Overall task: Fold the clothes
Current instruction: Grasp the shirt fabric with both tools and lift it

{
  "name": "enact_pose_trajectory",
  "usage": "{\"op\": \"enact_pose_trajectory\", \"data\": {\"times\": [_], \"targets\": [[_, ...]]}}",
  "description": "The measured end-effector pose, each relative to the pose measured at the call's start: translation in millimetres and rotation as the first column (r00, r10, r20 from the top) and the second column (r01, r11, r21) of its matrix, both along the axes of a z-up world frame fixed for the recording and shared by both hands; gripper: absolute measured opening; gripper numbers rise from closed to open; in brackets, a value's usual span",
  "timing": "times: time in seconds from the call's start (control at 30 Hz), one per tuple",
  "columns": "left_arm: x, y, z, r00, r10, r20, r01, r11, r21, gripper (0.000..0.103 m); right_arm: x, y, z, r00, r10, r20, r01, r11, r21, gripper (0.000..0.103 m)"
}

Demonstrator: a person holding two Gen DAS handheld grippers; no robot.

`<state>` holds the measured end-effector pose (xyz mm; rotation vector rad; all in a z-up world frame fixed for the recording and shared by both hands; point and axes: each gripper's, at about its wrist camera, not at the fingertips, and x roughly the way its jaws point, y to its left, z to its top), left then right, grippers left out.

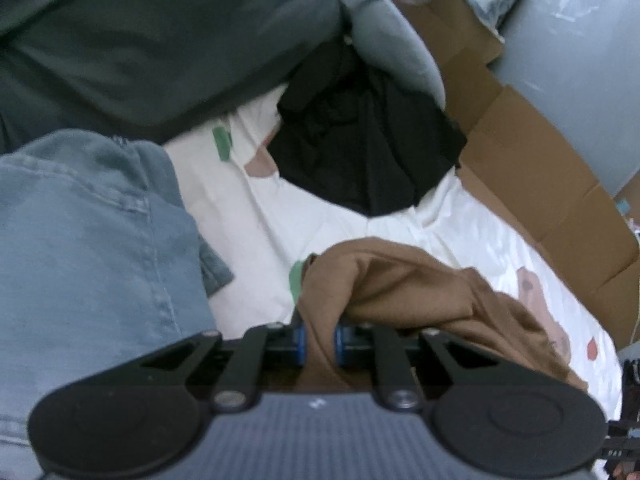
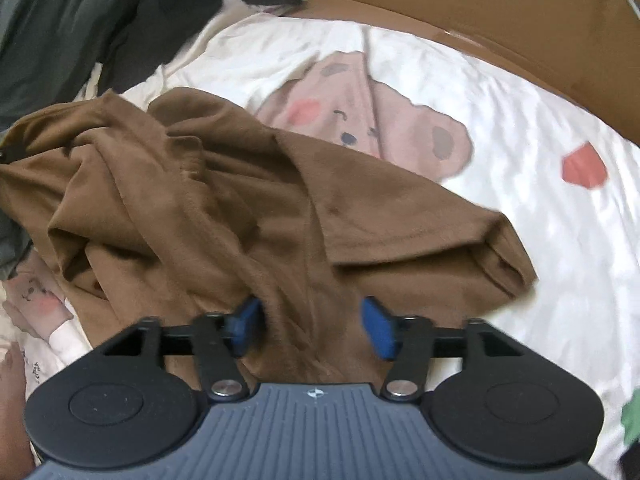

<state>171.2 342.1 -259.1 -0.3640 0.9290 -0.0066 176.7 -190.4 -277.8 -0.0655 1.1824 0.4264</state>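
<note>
Left claw (image 1: 319,338) pinches the brown garment (image 2: 248,200); right claw (image 2: 310,330) stands spread over it

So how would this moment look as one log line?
left gripper: shut on brown garment | right gripper: open over it | bedsheet: underneath

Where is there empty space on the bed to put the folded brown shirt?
Bare white sheet lies between the brown shirt and the cardboard, over the bear print. A smaller patch sits between jeans and black garment. The far left is crowded with dark clothes.
</note>
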Motion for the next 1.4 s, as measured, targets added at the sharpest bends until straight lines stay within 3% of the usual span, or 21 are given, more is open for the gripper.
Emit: {"op": "enact_pose_trajectory", "data": {"times": [0.2,0.27,0.37,0.43,0.8,1.0,1.17,1.4], "targets": [[-13.5,5.6,12.7,1.000,0.001,0.024,-0.001,1.000,-0.016,0.014,-7.5,1.2,-22.6,0.994,-0.027,-0.103,0.028,1.000,0.004,0.070],[-20.2,8.9,16.8,0.999,0.007,0.031,-0.006,1.000,-0.024,0.013,-3.0,6.3,-30.1,0.992,-0.014,-0.125,0.017,1.000,0.017,0.043],[-29.8,13.9,21.7,0.999,0.014,0.036,-0.013,0.999,-0.035,0.013,4.6,16.7,-31.2,0.993,0.010,-0.122,-0.008,1.000,0.010,0.019],[-36.0,17.7,25.2,0.999,0.020,0.039,-0.019,0.999,-0.038,0.013,9.4,23.7,-29.9,0.993,0.028,-0.118,-0.028,1.000,0.005,0.009],[-68.3,51.1,35.3,0.991,0.120,0.060,-0.115,0.991,-0.075,0.013,58.4,82.6,21.0,0.994,0.105,-0.008,-0.104,0.993,0.059,0.005],[-81.6,76.5,38.9,0.971,0.224,0.084,-0.215,0.971,-0.103,0.013,86.2,140.2,72.8,0.981,0.162,0.109,-0.175,0.977,0.125,0.005],[-83.7,80.4,48.8,0.966,0.228,0.124,-0.214,0.970,-0.118,0.013,102.2,179.4,109.8,0.958,0.178,0.223,-0.218,0.961,0.169,0.005],[-82.4,74.7,65.4,0.961,0.208,0.182,-0.181,0.971,-0.156,0.013,111.9,192.0,108.6,0.956,0.162,0.243,-0.205,0.965,0.162,0.008]]}}
